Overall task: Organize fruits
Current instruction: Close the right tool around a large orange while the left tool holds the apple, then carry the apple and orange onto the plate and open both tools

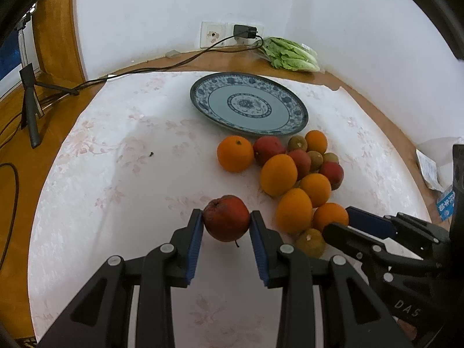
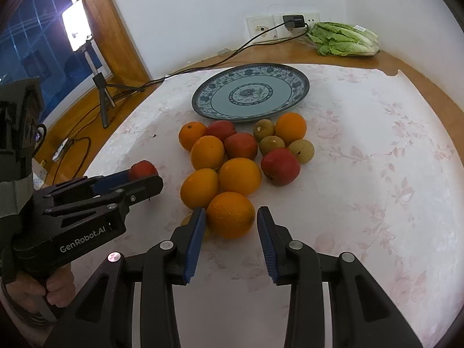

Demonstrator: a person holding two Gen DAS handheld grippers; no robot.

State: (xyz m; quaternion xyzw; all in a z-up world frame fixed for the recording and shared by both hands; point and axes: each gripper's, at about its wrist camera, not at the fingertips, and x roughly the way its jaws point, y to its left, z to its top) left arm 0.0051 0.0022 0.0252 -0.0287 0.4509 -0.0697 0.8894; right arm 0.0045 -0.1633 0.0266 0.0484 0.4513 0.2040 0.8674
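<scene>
Gripping a red apple (image 1: 226, 217) between its two blue pads, the left gripper (image 1: 226, 220) holds the fruit clamped from both sides, just over the surface (image 1: 116, 188), which is covered by a white cloth with a faint pink flower print. The apple sits apart from the main pile, to its left. The right gripper (image 2: 231, 221) has its jaws spread around the nearest orange (image 2: 230, 214); the left pad touches or nearly touches the orange, while a clear gap shows at the right pad, so it is not clenched. Behind that orange lies a cluster of oranges, red apples and small brownish-green fruits, all touching or just beside one another. Beyond the pile rests a blue-and-white patterned plate (image 2: 250, 110). A bag of lettuce (image 2: 342, 40) lies in the far corner by the wall.
</scene>
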